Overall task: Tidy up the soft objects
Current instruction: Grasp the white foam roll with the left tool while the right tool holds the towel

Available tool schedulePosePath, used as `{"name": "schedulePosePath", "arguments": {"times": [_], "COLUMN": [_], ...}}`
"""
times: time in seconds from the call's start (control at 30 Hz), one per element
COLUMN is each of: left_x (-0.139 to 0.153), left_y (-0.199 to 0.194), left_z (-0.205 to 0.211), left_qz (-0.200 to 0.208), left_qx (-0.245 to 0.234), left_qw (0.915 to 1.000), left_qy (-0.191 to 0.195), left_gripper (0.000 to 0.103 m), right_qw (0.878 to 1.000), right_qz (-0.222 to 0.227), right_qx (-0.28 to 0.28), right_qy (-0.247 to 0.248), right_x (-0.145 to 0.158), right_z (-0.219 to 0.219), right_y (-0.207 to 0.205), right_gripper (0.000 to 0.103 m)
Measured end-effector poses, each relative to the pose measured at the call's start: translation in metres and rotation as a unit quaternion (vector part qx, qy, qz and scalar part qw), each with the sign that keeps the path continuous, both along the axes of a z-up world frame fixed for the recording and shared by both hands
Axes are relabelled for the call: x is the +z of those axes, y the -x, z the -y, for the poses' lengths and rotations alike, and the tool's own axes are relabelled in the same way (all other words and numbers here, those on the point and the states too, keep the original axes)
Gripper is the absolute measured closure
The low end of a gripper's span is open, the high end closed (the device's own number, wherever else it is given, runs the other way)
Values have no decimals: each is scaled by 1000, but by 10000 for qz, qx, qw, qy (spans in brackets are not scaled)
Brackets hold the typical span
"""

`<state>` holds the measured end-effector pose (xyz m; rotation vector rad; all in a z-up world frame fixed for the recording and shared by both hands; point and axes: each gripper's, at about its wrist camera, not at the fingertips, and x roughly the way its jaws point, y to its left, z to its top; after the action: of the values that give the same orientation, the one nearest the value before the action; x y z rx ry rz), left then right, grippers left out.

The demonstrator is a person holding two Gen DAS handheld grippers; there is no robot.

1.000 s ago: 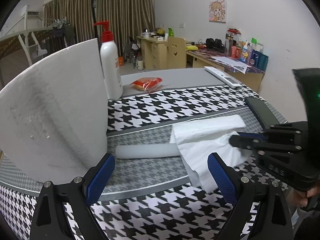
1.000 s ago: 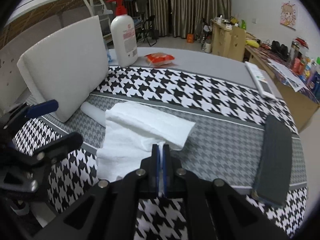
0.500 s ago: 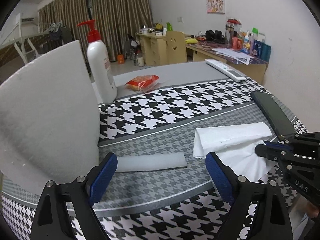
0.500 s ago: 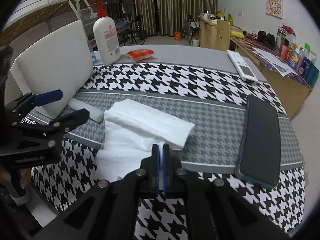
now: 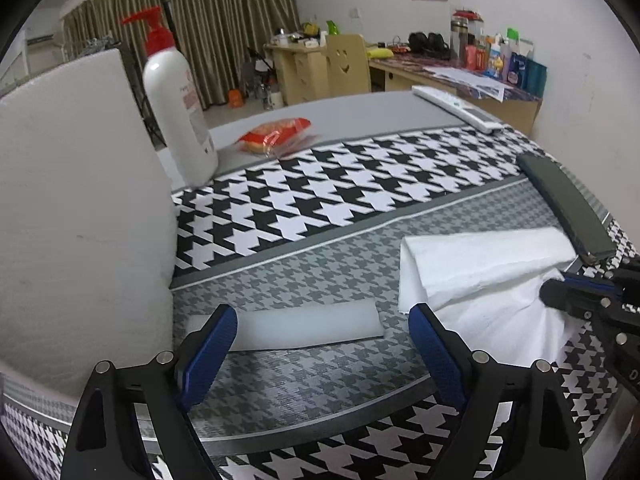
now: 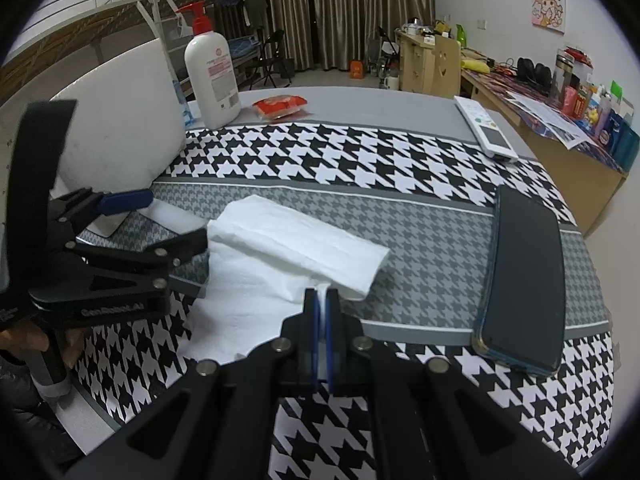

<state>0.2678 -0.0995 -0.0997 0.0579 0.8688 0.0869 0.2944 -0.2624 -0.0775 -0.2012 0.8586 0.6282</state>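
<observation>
A short white foam strip [image 5: 308, 326] lies flat on the grey houndstooth band. My left gripper [image 5: 322, 340] straddles it, blue pads [image 5: 212, 344] off both ends and not touching; its jaws are closing. From the right wrist view the left gripper [image 6: 176, 220] sits at the left, over the foam strip [image 6: 176, 216]. A folded white tissue [image 5: 480, 268] lies to the strip's right. My right gripper [image 6: 322, 300] is shut on the near edge of the tissue [image 6: 296, 240], and it shows at the right edge as the right gripper [image 5: 580, 296].
A big white foam block [image 5: 80, 220] stands close on the left. Behind it are a pump bottle [image 5: 176, 100] and a red snack packet [image 5: 276, 136]. A dark phone [image 6: 524, 276] lies right of the tissue, a white remote [image 6: 486, 128] farther back. A hand [image 6: 24, 340] holds the left gripper.
My left gripper has come forward and down, so the foam strip now lies between its fingers, and its jaws have narrowed a little. The right gripper stays shut on the tissue.
</observation>
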Motion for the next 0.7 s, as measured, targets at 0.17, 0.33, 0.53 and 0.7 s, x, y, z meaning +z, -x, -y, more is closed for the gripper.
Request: {"name": "schedulePosePath", "arguments": {"times": [0.17, 0.33, 0.53, 0.7], "left_x": [-4, -4, -2, -1], "left_y": [-5, -9, -8, -6], "left_z": [-2, -3, -6, -12], "left_qz": [-123, -129, -98, -60], "left_qx": [10, 29, 115, 315], "left_qw": [9999, 9998, 9999, 9993], "left_qy": [42, 113, 39, -198], "left_gripper": [20, 25, 43, 76], "right_qw": [10000, 10000, 10000, 9999], "right_qz": [-25, -24, 29, 67], "right_qx": [13, 16, 28, 7], "right_qy": [-13, -28, -49, -96], "right_x": [-1, -1, 2, 5], "right_z": [-1, -1, 0, 1], "right_y": [0, 0, 3, 4], "right_gripper": [98, 98, 98, 98]}}
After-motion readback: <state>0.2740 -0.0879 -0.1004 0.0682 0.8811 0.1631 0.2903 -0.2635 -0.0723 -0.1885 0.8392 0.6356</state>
